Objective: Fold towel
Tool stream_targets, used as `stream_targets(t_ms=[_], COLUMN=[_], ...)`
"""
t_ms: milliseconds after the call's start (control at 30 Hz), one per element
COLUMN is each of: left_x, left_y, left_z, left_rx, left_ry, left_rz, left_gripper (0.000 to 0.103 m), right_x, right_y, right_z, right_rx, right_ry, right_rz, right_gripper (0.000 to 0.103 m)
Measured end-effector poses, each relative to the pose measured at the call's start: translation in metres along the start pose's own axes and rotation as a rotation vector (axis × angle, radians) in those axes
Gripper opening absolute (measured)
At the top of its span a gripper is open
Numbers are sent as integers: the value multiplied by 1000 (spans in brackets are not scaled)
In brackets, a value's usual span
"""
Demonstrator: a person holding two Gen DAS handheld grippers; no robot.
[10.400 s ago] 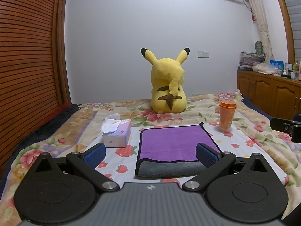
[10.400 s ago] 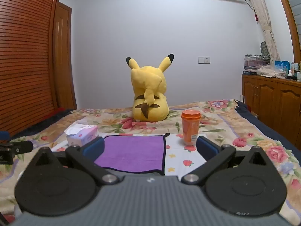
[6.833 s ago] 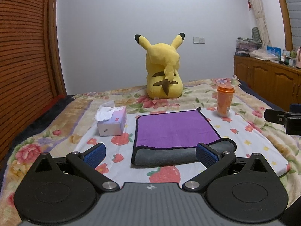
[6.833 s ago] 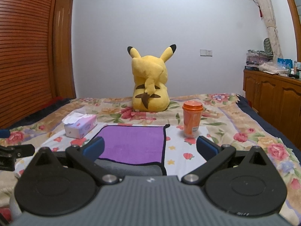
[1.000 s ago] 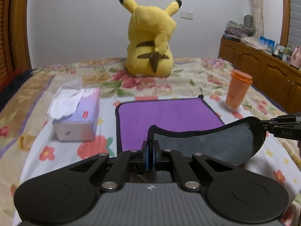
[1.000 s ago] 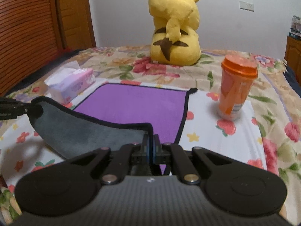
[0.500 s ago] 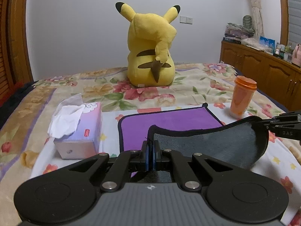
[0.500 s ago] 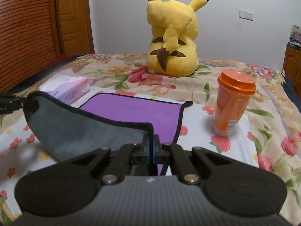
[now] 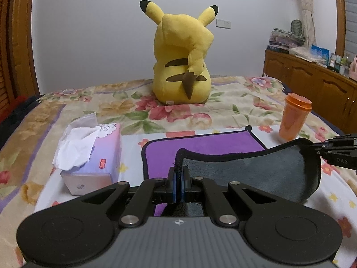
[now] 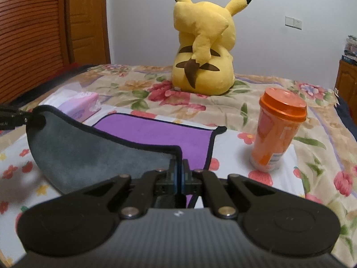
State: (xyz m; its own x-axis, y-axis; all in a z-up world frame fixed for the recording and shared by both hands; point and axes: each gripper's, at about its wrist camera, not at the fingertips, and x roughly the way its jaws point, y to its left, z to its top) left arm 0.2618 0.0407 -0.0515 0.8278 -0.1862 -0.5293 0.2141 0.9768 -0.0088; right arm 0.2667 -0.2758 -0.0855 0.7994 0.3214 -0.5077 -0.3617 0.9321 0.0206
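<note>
The towel [image 9: 205, 144] is purple on top, grey underneath, with a black hem, and lies on the flowered bed. Its near edge is lifted, so the grey underside [image 9: 256, 174] faces me and sags between the grippers. My left gripper [image 9: 178, 176] is shut on the near left corner. My right gripper [image 10: 179, 169] is shut on the near right corner; it also shows at the right of the left wrist view [image 9: 334, 150]. In the right wrist view the towel [image 10: 156, 134] stretches left to the left gripper [image 10: 13, 117]. The far half lies flat.
A yellow Pikachu plush [image 9: 181, 60] sits behind the towel. A tissue box [image 9: 93, 158] stands left of it, and an orange lidded cup [image 10: 276, 131] stands right of it. Wooden cabinets [image 9: 312, 84] line the right wall, a wooden slatted panel [image 10: 31, 33] the left.
Both grippers closed on the towel's near corners and lifted them. Over the last second they have carried the raised grey edge further up and toward the far side.
</note>
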Motion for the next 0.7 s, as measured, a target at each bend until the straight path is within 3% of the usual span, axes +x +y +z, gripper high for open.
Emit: stream_targets(t_ms=[433, 700], left_x=[10, 31], left_y=[1, 10], left_z=[28, 47], left_rx=[41, 12], left_ry=[-40, -57], left_rz=[0, 6], left_gripper=[7, 7], right_x=[3, 17], right_y=[-4, -7], right_z=[24, 43], right_rx=[-18, -70], right_ry=[-49, -77], right_rz=[-14, -46], right_gripper=[4, 4])
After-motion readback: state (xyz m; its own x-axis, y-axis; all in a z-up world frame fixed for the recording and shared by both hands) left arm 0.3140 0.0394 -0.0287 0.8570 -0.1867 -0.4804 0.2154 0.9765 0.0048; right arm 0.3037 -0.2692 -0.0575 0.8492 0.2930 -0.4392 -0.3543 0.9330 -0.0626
